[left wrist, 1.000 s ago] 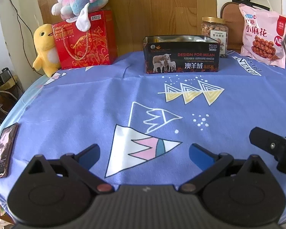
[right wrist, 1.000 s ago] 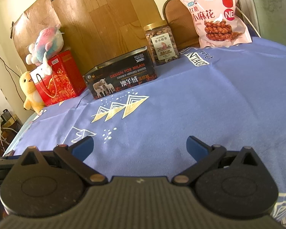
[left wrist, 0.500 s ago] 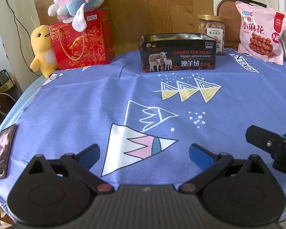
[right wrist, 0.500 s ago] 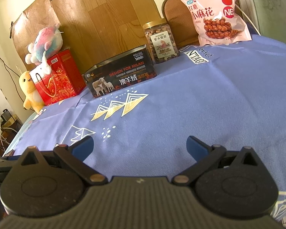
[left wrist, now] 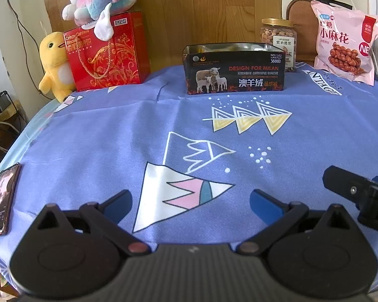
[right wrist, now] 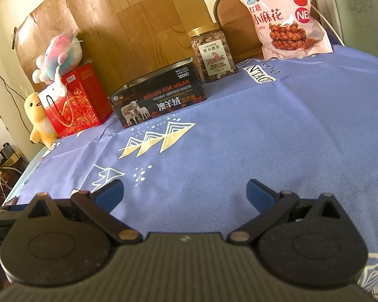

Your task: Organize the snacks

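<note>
Left gripper (left wrist: 191, 201) and right gripper (right wrist: 185, 191) released (holding nothing), black tin (left wrist: 235, 71) well ahead

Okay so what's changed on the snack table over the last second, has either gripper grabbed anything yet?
Nothing grabbed. Both views shift slightly, as if the left gripper and right gripper drifted a little; their jaws stay wide open and empty over the blue tablecloth. The open black tin, nut jar, pink snack bag and red gift box have not moved.

Matt woven tablecloth (left wrist: 93, 136); glossy metal tin (left wrist: 235, 71); shiny plastic snack bag (left wrist: 345, 44); jar (left wrist: 278, 36) probably clear plastic.
</note>
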Demonstrator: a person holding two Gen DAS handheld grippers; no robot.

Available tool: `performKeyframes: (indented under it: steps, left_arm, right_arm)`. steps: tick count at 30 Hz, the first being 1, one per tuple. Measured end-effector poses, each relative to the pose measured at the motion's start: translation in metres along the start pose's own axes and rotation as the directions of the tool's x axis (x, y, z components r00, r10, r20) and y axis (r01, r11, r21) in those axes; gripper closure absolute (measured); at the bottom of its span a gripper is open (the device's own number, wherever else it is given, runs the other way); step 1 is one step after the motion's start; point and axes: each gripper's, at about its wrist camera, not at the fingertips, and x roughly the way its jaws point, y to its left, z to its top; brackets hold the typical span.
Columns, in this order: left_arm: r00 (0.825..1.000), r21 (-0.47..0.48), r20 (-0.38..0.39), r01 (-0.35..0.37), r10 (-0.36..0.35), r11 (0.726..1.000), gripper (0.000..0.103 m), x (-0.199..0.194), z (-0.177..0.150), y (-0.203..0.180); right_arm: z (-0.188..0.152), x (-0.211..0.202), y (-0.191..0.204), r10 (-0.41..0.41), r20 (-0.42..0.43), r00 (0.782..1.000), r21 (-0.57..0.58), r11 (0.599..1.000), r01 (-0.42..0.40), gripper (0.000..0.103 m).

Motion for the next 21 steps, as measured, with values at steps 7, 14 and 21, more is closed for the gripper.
performKeyframes:
  steps: [7, 14, 21]
  left_arm:
    - [1.000, 0.001, 0.002, 0.006, -0.006, 1.000, 0.000, -0.0002, 0.0001, 0.0013]
    - [1.000, 0.007, 0.001, 0.014, -0.014, 1.000, 0.000, -0.0004, 0.0001, 0.0007]
    - [1.000, 0.009, 0.001, 0.014, -0.014, 1.000, 0.000, -0.0003, 0.0006, 0.0010]
  right_arm:
    - [0.0013, -0.0002, 0.0005, 0.000, 0.000, 1.000, -0.002, 1.000, 0.000, 0.000]
    - [0.0020, 0.0005, -0.0009, -0.003, 0.005, 1.000, -0.001, 1.000, 0.003, 0.000]
    - [0.0022, 0.0004, -0.0011, -0.002, 0.003, 1.000, -0.003, 1.000, 0.002, 0.000]
